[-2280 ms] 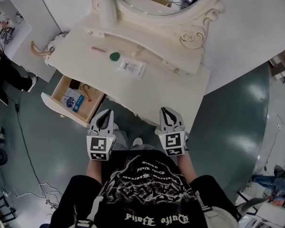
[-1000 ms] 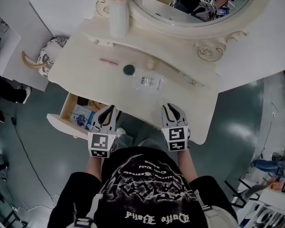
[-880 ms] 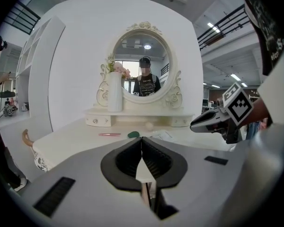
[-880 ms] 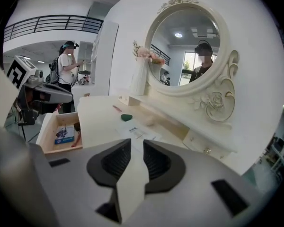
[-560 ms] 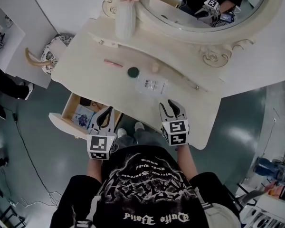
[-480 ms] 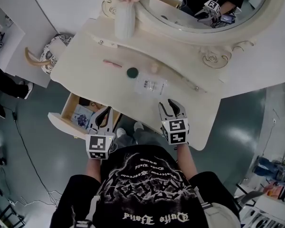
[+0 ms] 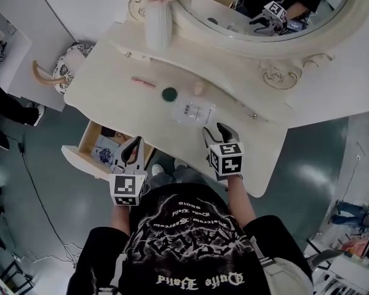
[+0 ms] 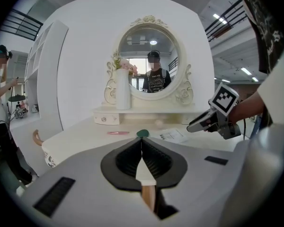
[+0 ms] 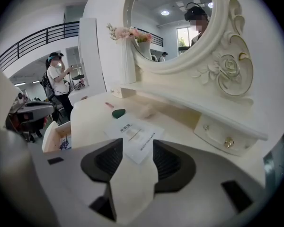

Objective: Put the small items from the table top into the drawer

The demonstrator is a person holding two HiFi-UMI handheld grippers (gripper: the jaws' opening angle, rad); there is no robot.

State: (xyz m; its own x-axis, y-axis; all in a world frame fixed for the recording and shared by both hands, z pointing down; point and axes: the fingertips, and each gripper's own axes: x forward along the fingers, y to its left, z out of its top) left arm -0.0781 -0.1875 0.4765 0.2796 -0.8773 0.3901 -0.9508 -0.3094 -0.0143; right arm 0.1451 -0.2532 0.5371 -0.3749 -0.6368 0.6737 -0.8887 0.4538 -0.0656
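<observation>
On the cream dressing table [image 7: 111, 106] lie a clear labelled packet [image 7: 194, 111] [image 9: 132, 134], a green round piece [image 7: 169, 94] [image 9: 118, 113], a pink stick [image 7: 142, 82] and a small beige item [image 7: 198, 88]. My right gripper [image 7: 214, 129] [image 9: 137, 143] is over the table at the packet's near edge. Its jaws have just been opening. The packet's corner shows in the gap, and the pads do not touch it. My left gripper [image 7: 134, 143] [image 8: 142, 143] is shut and empty, beside the open drawer [image 7: 80, 158].
A white vase of flowers [image 7: 158, 20] and an oval mirror [image 7: 264, 17] stand at the table's back. The drawer holds several small things. A stool [image 7: 64, 66] sits left of the table. A person [image 9: 59, 86] stands farther off.
My right gripper has moved forward over the table to the packet and its jaws have spread apart. The left gripper has stayed by the drawer.
</observation>
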